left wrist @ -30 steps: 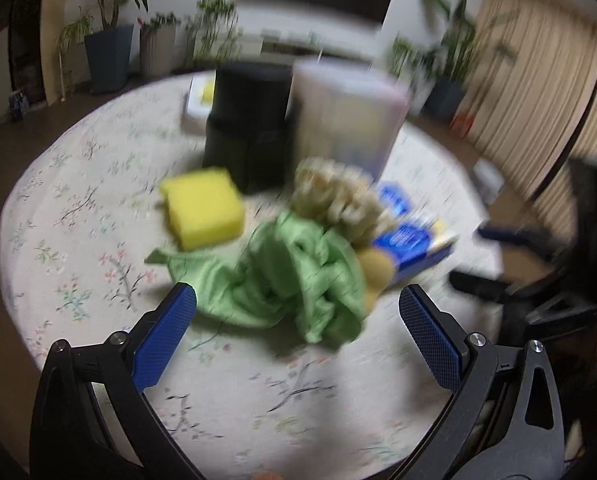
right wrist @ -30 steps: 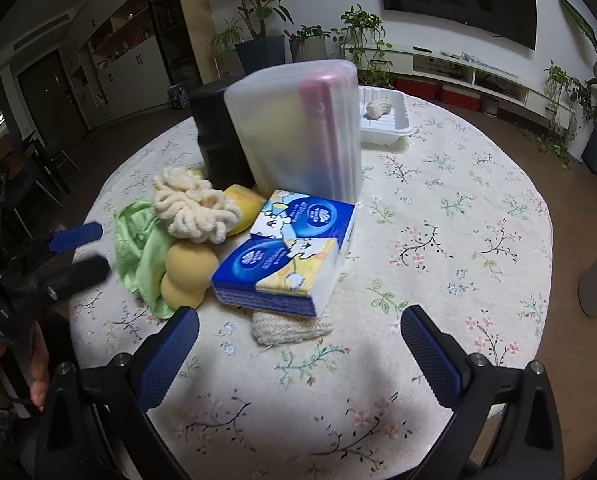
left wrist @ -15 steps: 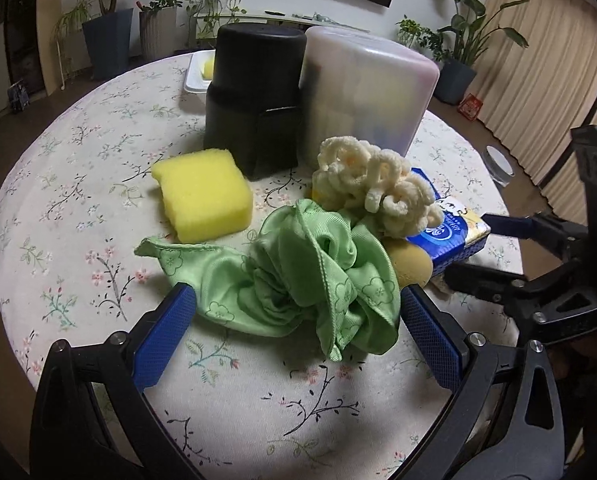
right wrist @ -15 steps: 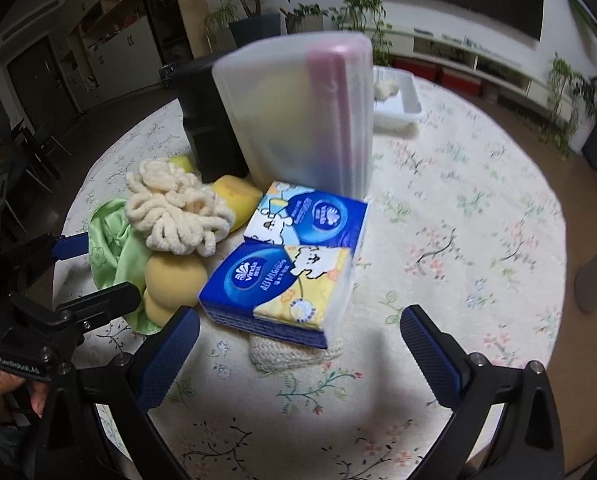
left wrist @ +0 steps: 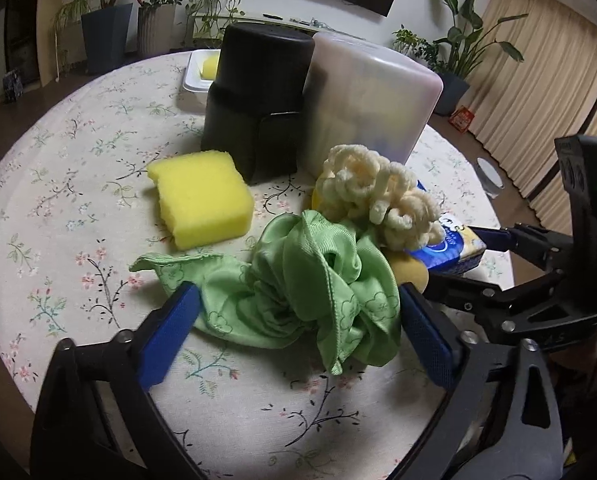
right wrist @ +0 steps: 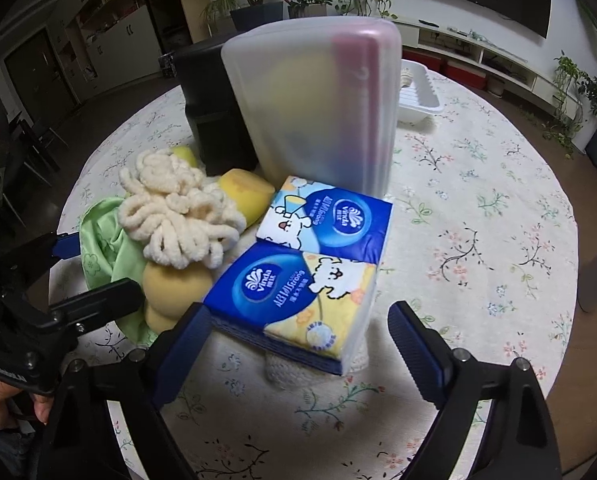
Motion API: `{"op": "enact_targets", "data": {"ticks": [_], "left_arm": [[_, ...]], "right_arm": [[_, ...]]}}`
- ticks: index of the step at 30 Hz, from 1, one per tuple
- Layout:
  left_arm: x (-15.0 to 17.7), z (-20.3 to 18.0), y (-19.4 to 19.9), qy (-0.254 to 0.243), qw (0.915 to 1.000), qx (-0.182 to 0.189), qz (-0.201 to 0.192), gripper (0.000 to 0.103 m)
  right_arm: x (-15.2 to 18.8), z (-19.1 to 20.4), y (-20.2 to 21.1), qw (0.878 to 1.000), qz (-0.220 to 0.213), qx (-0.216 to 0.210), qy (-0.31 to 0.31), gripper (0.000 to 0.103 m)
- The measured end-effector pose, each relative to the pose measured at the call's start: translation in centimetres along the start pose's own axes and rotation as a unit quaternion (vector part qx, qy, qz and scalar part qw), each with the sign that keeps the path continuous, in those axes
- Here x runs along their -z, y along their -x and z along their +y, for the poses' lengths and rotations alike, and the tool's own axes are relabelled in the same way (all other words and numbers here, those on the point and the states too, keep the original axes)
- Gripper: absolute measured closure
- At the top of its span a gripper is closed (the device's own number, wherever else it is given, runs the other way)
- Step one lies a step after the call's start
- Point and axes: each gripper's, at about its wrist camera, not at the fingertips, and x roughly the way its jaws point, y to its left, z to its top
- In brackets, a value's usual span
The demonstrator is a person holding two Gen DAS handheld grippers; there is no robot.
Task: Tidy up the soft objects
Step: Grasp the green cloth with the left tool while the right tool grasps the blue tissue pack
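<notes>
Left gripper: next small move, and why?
Probably ease the left gripper a little further forward and down, then close on the green cloth. Its fingers are open and already straddle the bunched cloth, which lies loose on the table in front of the cream chenille piece.
</notes>
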Motion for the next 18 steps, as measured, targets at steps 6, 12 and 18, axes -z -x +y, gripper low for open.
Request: {"op": "enact_targets", "data": {"ticks": [6,12,18], "left_arm": [[0.40,0.31,-0.16,0.015,0.9998,0.013,0.007,0.013],[0.40,0.43,-0.16,0.018,0.9995,0.025,0.003,0.035],[0.37,0.46,-0.17,0.021,0.9992,0.034,0.003,0.039]], "right_arm": [[-0.12,0.01,-0.12,1.000,0.001,-0.009,0.001,0.018],[0.02,0.41,-0.02,1.000,-0.004,-0.004,0.010,0.020],[0.17,0.11,0.18,1.000,-0.005,-0.016,0.001,0.024]]}}
